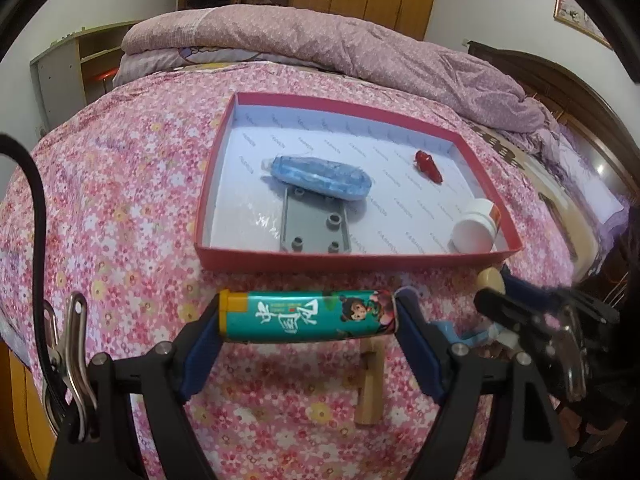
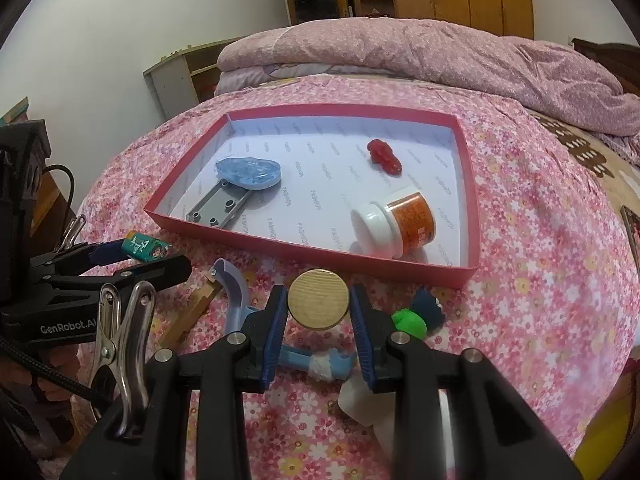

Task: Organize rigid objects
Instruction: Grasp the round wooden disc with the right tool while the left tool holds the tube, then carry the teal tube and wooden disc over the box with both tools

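Observation:
A red shallow box [image 1: 356, 259] [image 2: 304, 254] lies on the flowered bedspread. Inside it are a blue oval case [image 1: 318, 178] [image 2: 249, 174], a grey studded plate [image 1: 316, 226] [image 2: 218, 208], a small red toy [image 1: 428, 165] [image 2: 384, 157] and a white jar on its side with an orange label [image 1: 474, 232] [image 2: 394, 226]. My left gripper [image 1: 308, 318] [image 2: 140, 256] is shut on a teal lighter [image 1: 308, 316] [image 2: 146, 249], held crosswise just short of the box. My right gripper [image 2: 319, 305] [image 1: 494, 292] is shut on a round wooden piece [image 2: 319, 305] [image 1: 490, 280] near the box's front right corner.
On the bedspread in front of the box lie a wooden block [image 1: 370, 380] [image 2: 192, 308], a blue plastic tool [image 2: 236, 300], a blue toothbrush [image 2: 316, 362], a green and dark blue toy [image 2: 420, 316] and a white object [image 2: 360, 400]. A folded quilt [image 1: 320, 36] lies behind the box.

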`<action>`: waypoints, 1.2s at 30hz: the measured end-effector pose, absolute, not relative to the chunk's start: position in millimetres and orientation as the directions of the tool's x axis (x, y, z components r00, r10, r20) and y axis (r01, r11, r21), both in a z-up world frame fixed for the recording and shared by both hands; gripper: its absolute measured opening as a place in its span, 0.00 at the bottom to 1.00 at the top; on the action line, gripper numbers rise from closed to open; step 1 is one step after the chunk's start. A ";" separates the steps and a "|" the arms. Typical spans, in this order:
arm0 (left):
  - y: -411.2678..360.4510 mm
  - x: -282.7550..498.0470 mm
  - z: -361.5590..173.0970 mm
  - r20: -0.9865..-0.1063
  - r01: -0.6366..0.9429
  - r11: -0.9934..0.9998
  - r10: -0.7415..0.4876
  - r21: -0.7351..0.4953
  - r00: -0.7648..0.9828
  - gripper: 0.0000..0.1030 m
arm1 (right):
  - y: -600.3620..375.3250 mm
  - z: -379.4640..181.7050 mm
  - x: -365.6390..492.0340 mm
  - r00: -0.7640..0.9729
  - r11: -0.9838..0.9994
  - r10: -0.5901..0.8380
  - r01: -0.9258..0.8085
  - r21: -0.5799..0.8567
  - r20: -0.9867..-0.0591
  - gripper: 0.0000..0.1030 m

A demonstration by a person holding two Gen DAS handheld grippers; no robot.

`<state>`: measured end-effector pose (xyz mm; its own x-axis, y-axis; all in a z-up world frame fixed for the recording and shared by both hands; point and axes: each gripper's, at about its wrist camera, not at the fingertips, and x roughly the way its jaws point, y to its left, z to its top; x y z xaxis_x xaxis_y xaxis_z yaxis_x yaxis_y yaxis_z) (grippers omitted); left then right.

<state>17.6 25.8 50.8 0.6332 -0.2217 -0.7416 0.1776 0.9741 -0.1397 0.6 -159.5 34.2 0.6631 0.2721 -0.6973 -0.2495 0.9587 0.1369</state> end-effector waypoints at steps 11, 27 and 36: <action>17.6 41.4 62.5 -0.728 0.185 0.976 -0.212 -0.119 0.652 0.82 | -161.0 31.7 0.7 0.648 0.955 0.283 -0.257 0.147 -0.707 0.32; 0.6 68.6 82.0 -0.669 0.228 0.972 -0.203 -0.051 0.715 0.82 | -159.9 32.5 0.5 0.648 0.954 0.289 -0.258 0.153 -0.705 0.32; -2.2 101.5 60.3 -0.703 0.195 0.978 -0.189 -0.072 0.685 0.82 | -167.2 45.0 1.7 0.665 0.954 0.289 -0.255 0.155 -0.689 0.32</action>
